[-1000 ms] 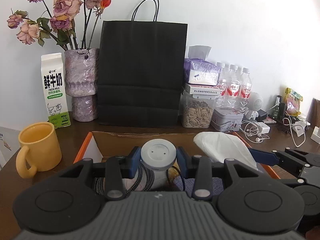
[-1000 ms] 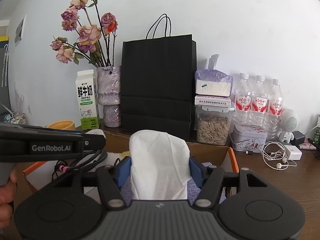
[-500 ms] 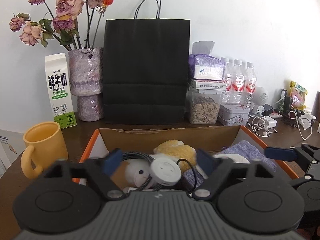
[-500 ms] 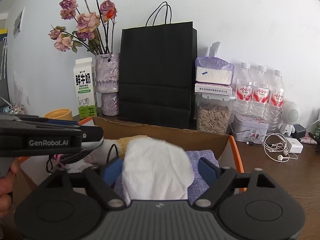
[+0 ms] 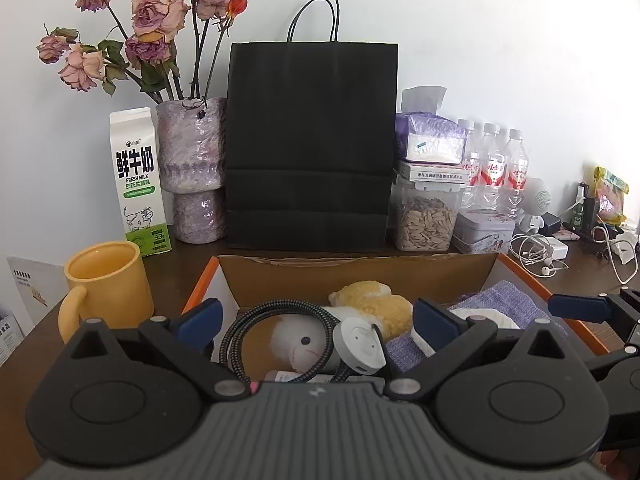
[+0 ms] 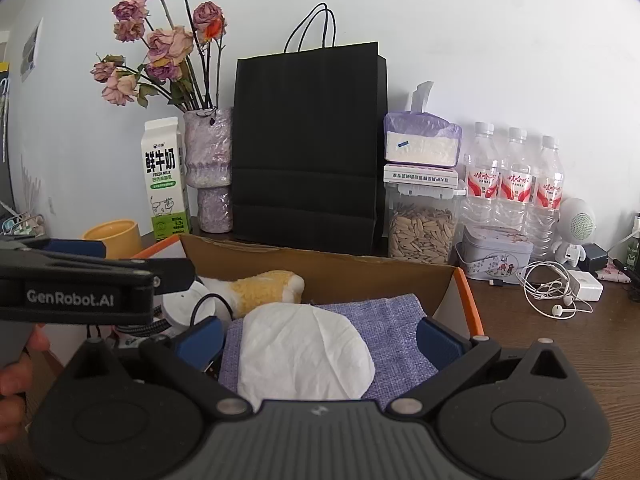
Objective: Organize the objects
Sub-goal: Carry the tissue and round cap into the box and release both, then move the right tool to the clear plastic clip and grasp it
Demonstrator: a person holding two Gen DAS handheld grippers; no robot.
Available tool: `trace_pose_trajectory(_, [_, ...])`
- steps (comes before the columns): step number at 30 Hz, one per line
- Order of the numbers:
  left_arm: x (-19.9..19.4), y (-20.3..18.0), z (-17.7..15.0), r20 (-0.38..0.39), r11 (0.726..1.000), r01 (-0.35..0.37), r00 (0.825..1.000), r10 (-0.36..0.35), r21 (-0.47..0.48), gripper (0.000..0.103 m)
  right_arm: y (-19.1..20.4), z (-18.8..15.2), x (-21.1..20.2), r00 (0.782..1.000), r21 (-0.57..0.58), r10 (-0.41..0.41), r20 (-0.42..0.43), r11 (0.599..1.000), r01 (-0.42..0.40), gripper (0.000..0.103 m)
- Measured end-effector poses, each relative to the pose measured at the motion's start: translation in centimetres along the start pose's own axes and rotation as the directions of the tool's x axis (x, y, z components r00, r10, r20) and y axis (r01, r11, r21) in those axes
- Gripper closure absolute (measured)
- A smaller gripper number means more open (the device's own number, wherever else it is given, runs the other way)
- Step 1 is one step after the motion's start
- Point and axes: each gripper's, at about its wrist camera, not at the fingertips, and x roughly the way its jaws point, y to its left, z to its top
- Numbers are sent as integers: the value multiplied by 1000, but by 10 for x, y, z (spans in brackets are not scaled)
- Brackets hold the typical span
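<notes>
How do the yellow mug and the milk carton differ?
The mug is yellow, round and squat, with a handle and an open top; the milk carton is white with a green base, tall and boxy, with a peaked closed top. The mug is plain; the carton has print and a cow drawing. The mug sits nearer the camera. Both stand upright on the table, left of the box.

The left gripper [image 5: 316, 316], its jaws just opened wide with nothing pressed between them, hangs over the cardboard box [image 5: 360, 276] holding a grey round charger [image 5: 360, 346], braided cable [image 5: 256, 320] and plush toy [image 5: 304, 346].
</notes>
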Motion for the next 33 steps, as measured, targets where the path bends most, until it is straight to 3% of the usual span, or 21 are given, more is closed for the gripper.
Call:
trace_pose_trajectory(14, [-44, 15, -29, 45, 1000, 26, 999, -25, -10, 0, 8, -19, -36, 999, -45, -3, 44, 999, 5, 0])
trace_pose_trajectory(33, [-104, 31, -74, -2, 998, -30, 1000, 30, -54, 0, 25, -58, -93, 1000, -44, -3, 2, 999, 3, 0])
